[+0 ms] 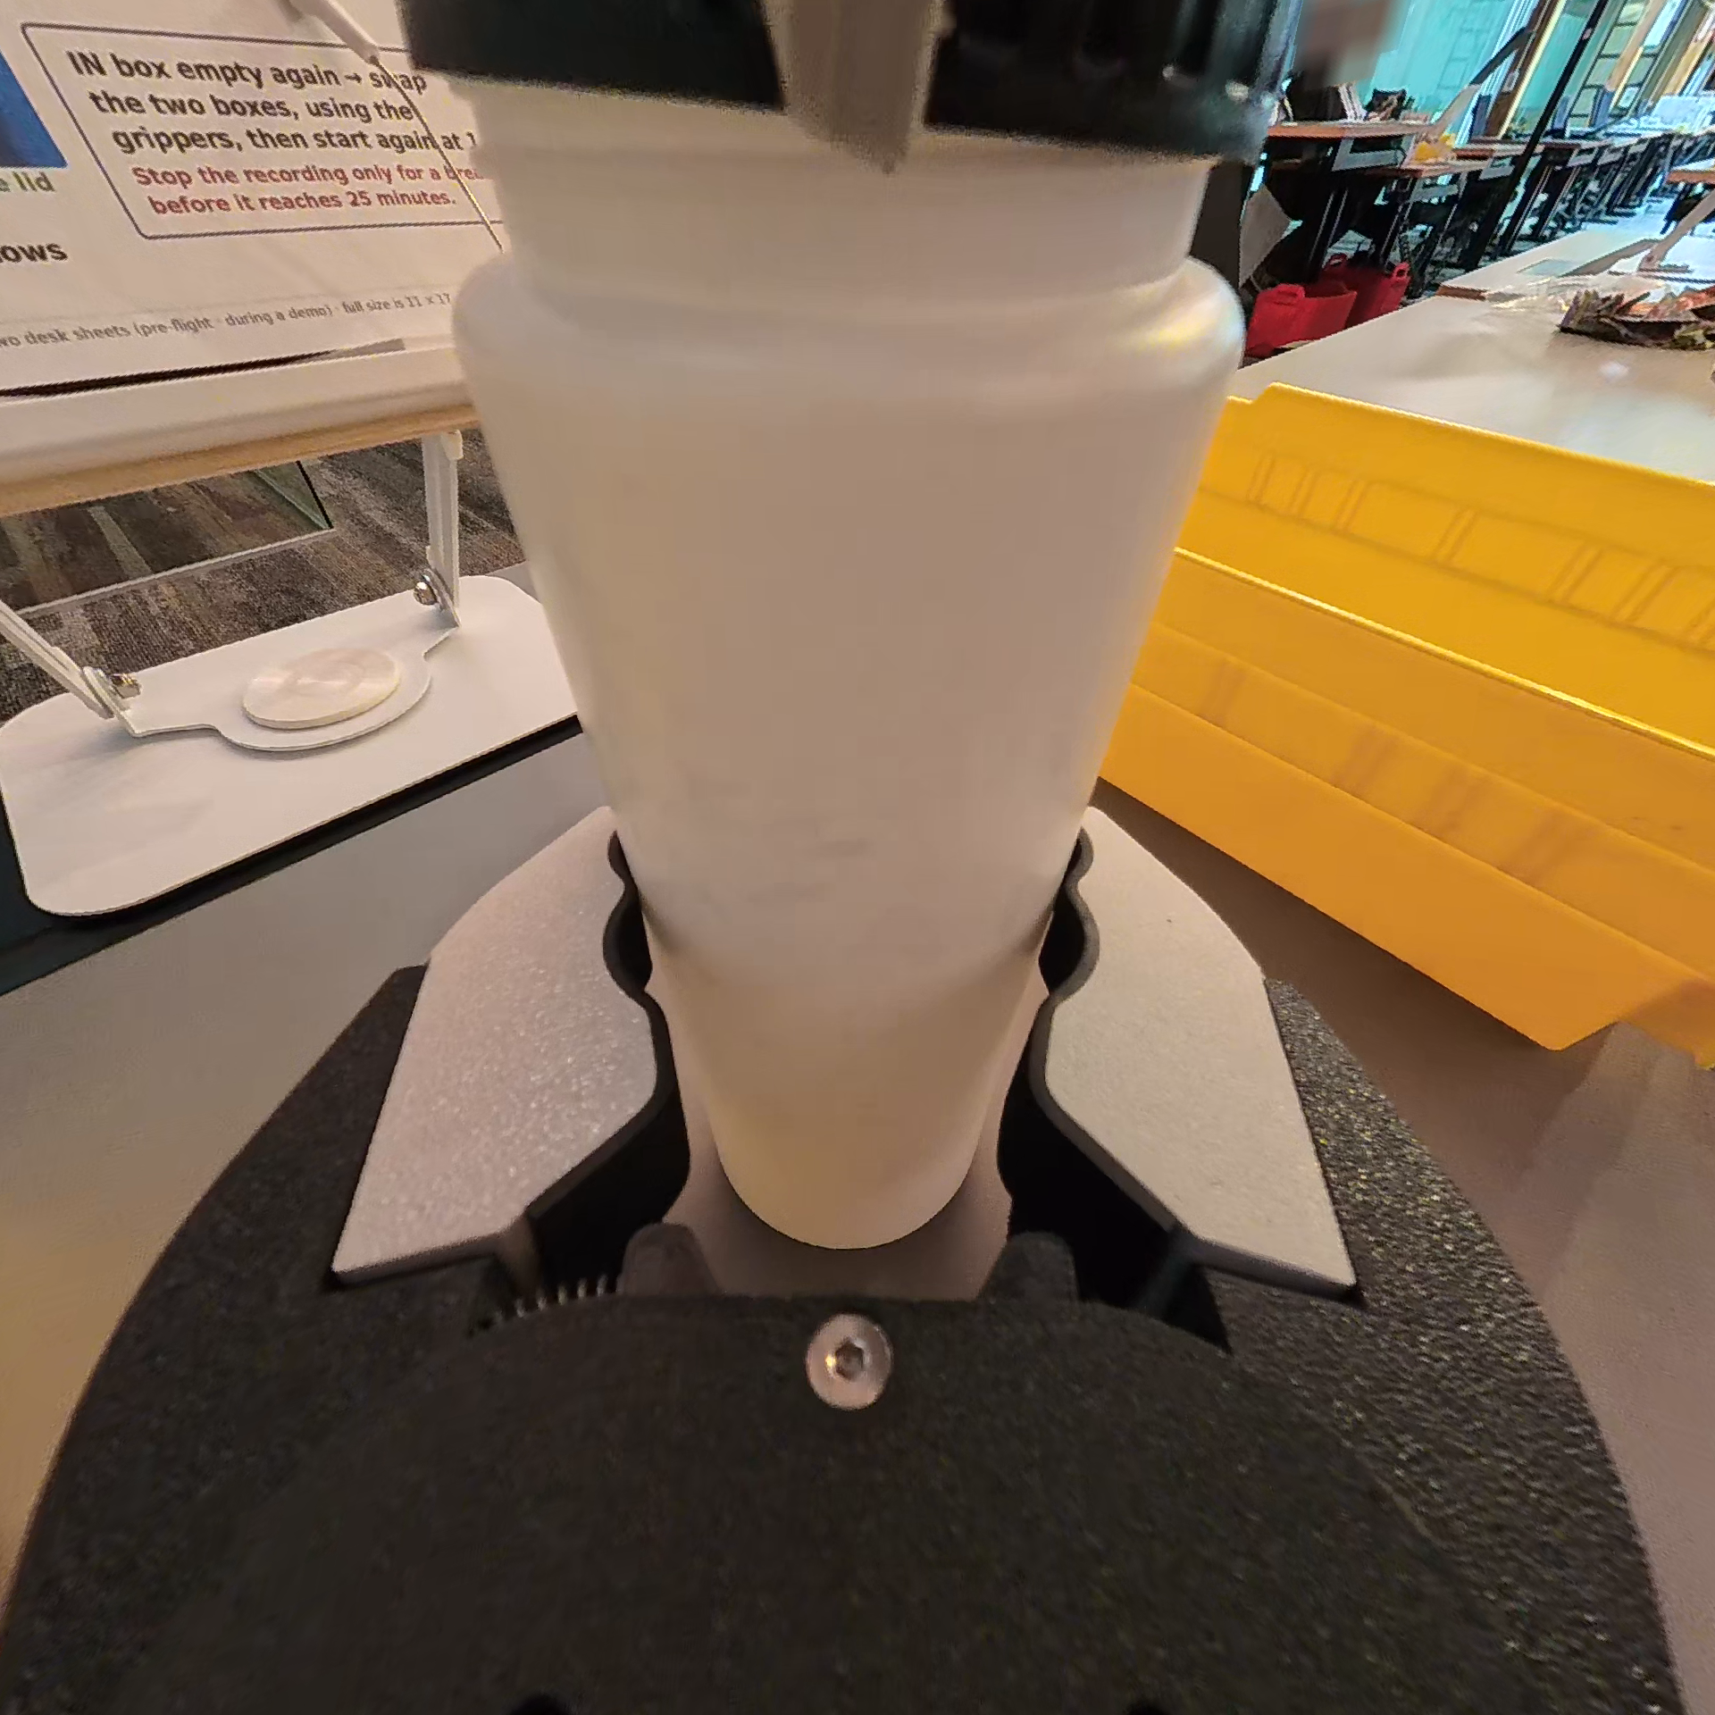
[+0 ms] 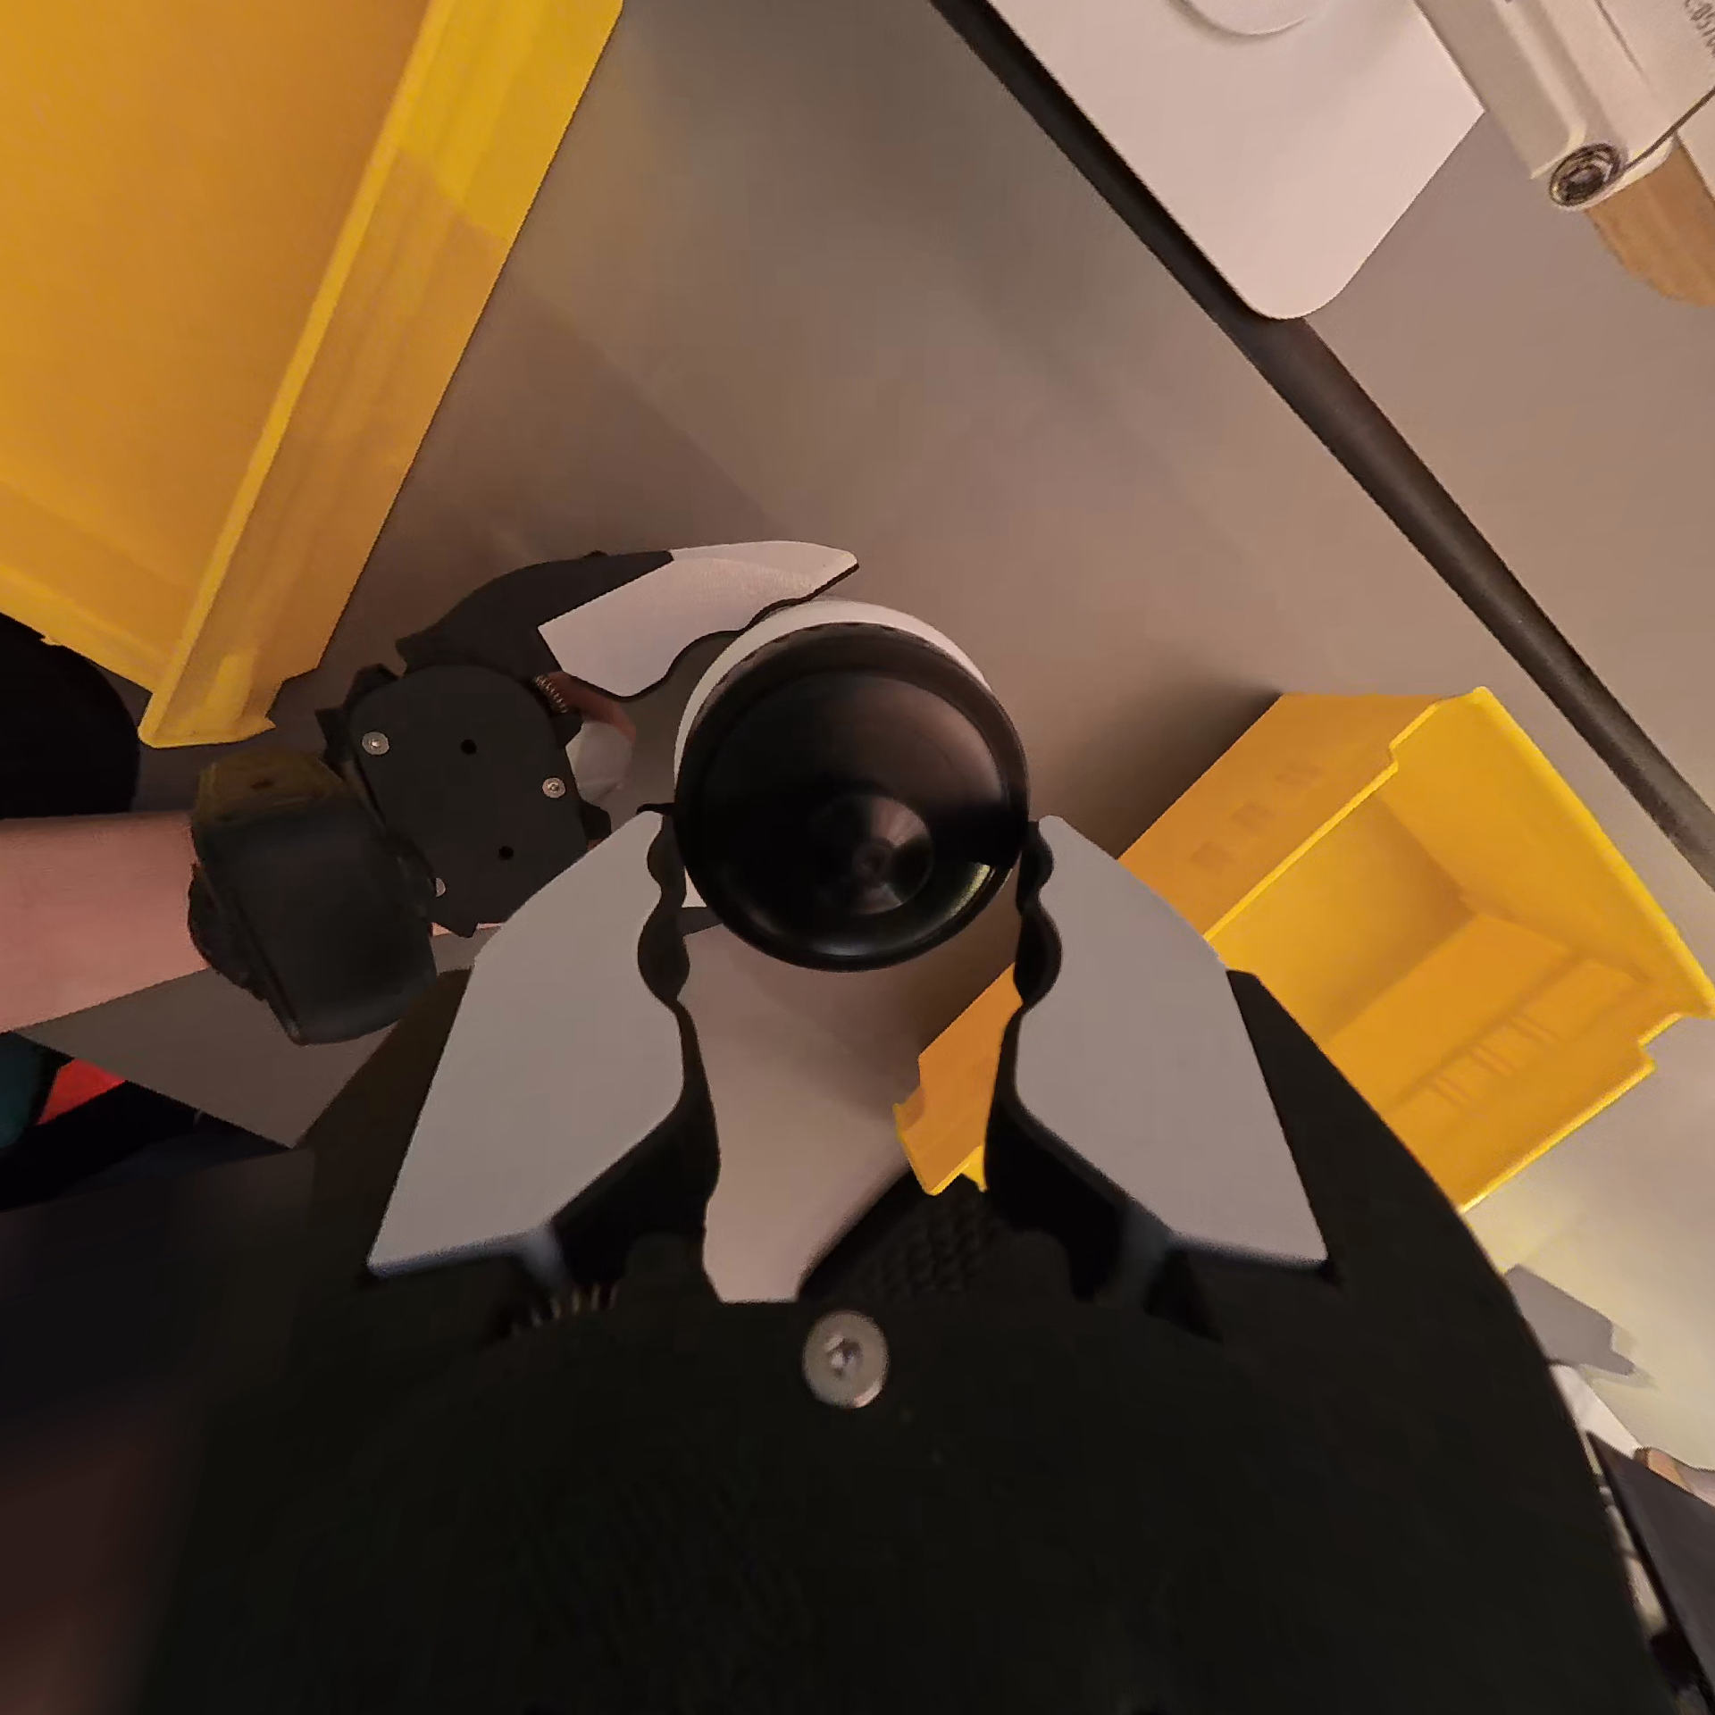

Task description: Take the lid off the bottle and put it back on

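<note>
A white plastic bottle (image 1: 835, 557) stands upright above the grey table (image 1: 232, 1002). My left gripper (image 1: 849, 863) is shut on its lower body, one finger on each side. A black round lid (image 1: 1095, 74) sits at the top of the bottle's neck, and the white threaded neck shows below it. In the right wrist view I look straight down on the lid (image 2: 849, 798). My right gripper (image 2: 844, 835) is shut on it, fingertips (image 2: 640, 854) pressed against its two sides. Whether the lid is seated or lifted I cannot tell. The left gripper (image 2: 464, 770) shows at the left.
A yellow bin (image 1: 1438, 696) lies right of the bottle. In the right wrist view one yellow bin (image 2: 186, 325) is at the upper left and another (image 2: 1392, 928) at the right. A white stand (image 1: 232, 770) with a printed sheet (image 1: 232, 186) stands at the left. A person's forearm (image 2: 74, 909) holds the left gripper.
</note>
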`<state>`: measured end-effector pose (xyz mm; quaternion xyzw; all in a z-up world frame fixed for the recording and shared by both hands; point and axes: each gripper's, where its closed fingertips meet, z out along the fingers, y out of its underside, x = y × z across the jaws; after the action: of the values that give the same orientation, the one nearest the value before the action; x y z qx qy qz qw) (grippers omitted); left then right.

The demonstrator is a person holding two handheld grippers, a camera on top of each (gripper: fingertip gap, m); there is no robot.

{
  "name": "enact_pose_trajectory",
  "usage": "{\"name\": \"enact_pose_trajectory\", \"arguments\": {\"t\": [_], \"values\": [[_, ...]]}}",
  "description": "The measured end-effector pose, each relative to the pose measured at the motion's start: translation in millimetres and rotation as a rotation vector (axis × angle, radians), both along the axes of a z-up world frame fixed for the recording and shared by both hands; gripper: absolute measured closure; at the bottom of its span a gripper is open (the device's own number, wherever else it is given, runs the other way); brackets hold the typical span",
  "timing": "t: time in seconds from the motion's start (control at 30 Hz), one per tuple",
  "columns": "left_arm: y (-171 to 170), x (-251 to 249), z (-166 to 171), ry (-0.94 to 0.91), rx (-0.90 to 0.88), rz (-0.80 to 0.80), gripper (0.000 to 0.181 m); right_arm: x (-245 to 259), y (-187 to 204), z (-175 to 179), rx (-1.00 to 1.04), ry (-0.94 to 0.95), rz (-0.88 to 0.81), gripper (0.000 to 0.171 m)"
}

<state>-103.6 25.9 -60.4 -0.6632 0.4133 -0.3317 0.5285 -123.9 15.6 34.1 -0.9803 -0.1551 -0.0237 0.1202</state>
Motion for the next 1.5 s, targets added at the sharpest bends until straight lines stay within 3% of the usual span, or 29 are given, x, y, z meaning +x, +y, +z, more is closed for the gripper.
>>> {"name": "enact_pose_trajectory", "arguments": {"t": [0.3, 0.47, 0.6, 0.73, 0.87, 1.03, 1.13, 1.3, 1.5], "values": [[-7, 6, 0, -0.008, 0.002, -0.079, 0.097, 7, -8, 0, -0.115, -0.084, 0.262, 0.101], [-18, 13, 1, -0.008, 0.026, -0.139, 0.097, 18, -19, 2, -0.190, -0.210, 0.648, 0.101], [-21, 15, 1, -0.011, 0.022, -0.166, 0.097, 20, -20, 2, -0.190, -0.262, 0.788, 0.101], [-21, 14, 1, -0.012, 0.017, -0.159, 0.097, 13, -19, 3, -0.179, -0.205, 0.713, 0.099], [-18, 13, 0, -0.012, 0.006, -0.147, 0.097, 3, -16, 12, -0.167, -0.055, 0.499, 0.090], [-17, 12, 0, -0.006, 0.004, -0.135, 0.096, 11, -7, 13, -0.143, -0.051, 0.255, 0.091], [-17, 12, 0, -0.005, 0.003, -0.135, 0.097, 11, -8, 9, -0.166, -0.010, 0.198, 0.098], [-17, 12, 0, -0.005, 0.005, -0.136, 0.096, 8, -10, 8, -0.183, 0.003, 0.266, 0.103], [-21, 14, 1, 0.013, 0.037, -0.162, 0.096, 9, -18, 8, -0.212, -0.161, 0.628, 0.103]]}}
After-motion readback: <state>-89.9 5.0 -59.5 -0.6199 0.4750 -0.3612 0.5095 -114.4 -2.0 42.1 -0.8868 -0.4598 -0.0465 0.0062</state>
